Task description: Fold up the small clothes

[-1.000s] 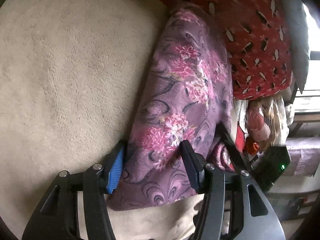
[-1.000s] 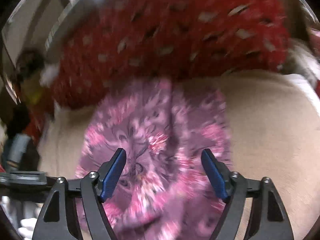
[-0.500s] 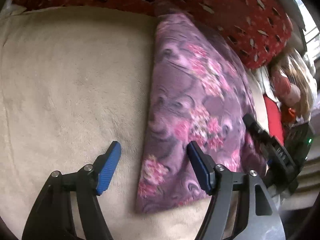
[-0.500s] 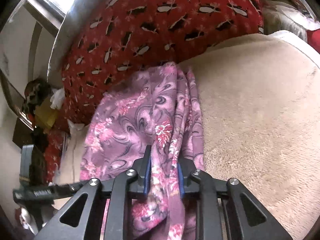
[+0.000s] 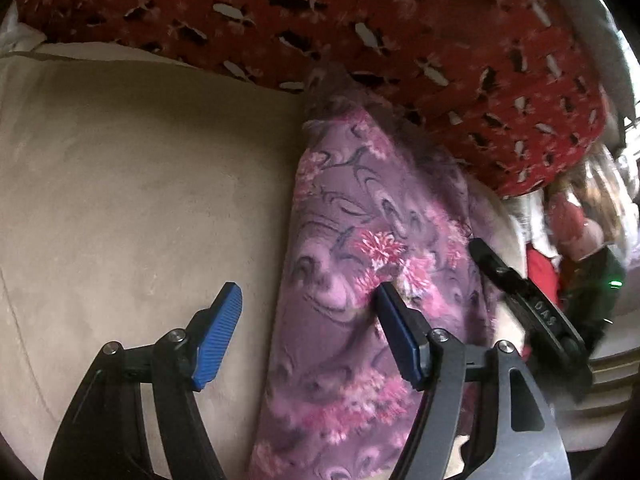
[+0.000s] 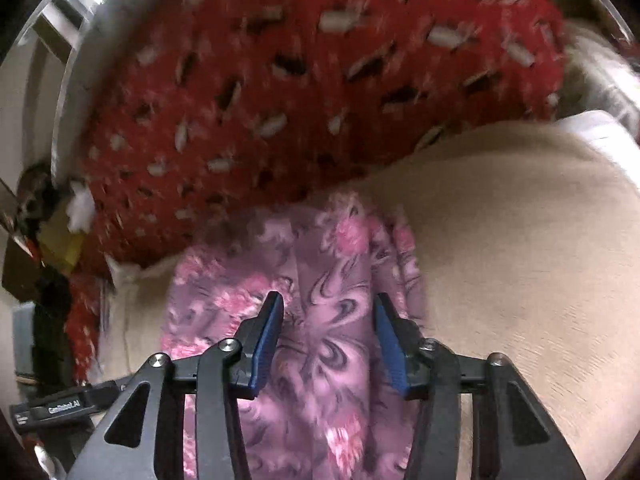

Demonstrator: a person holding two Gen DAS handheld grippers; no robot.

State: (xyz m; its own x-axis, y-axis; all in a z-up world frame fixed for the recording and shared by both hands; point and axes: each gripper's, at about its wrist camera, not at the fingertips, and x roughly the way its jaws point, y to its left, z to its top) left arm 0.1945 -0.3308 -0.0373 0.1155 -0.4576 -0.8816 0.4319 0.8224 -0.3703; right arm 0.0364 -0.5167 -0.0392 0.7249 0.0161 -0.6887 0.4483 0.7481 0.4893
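Note:
A purple garment with pink flowers [image 5: 360, 264] lies folded into a long narrow strip on a beige plush surface [image 5: 140, 184]. My left gripper [image 5: 308, 300] is open over the garment's left edge, one finger above the beige surface, the other above the cloth. The right gripper's black body [image 5: 532, 312] shows at the garment's right side. In the right wrist view the garment [image 6: 320, 320] runs away from me. My right gripper [image 6: 326, 320] is partly open, its blue pads astride the cloth's middle fold without pinching it.
A red cushion with black and white marks [image 5: 400, 40] lies along the far end of the garment, also in the right wrist view [image 6: 320, 80]. Clutter and a doll [image 5: 576, 224] sit at the right. A pale band [image 6: 600, 136] edges the beige surface.
My right gripper was shut on the garment's fold half a second ago and has now opened, letting it go. My left gripper stays open and has shifted a little over the cloth's left edge.

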